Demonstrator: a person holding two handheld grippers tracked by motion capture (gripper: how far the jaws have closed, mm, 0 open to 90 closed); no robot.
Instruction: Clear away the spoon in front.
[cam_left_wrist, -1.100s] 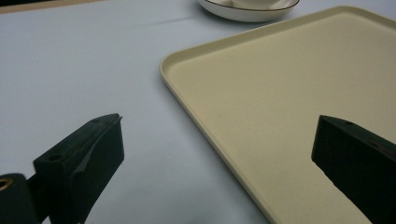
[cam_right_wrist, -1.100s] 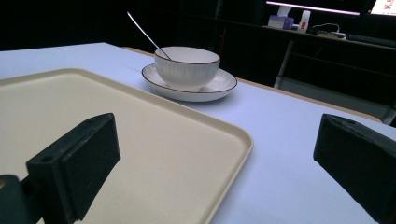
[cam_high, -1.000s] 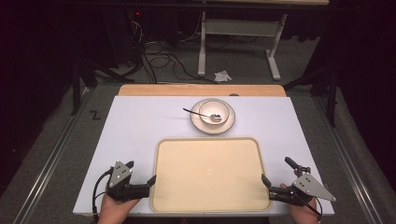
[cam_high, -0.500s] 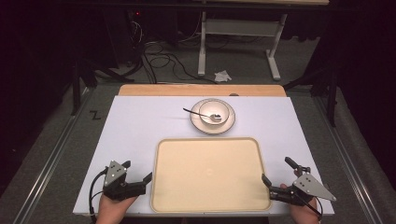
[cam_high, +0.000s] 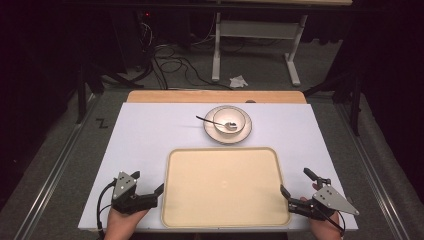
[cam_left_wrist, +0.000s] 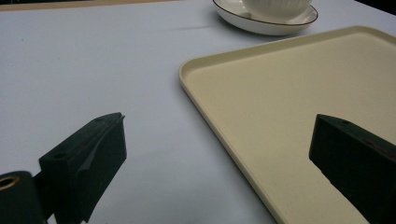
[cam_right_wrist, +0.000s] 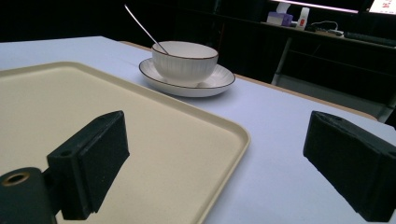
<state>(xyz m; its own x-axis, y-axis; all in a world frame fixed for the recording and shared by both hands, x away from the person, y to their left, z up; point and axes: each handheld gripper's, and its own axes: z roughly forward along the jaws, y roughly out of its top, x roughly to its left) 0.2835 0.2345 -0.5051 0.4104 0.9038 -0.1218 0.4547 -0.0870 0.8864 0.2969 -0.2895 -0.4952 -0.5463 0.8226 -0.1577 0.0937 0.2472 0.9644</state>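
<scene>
**A:** where's your stuff sitting?

**B:** My left gripper and right gripper both gape wide, straddling the tray edges. Bowl with spoon sits on its saucer just beyond.

The surface is covered in pale lavender-white, with a strip of light wood showing along its far edge. The tray is plain cream-beige, without pattern. The bowl is white with fine vertical ribbing on its outer wall and a thin dark line at its rim; the saucer under it is white with the same thin dark rim line. The spoon in the bowl is silvery metal. The jaws of the left gripper and right gripper are matte black, and each gripper carries a grey plate on top. The floor is dark grey carpet.
</scene>
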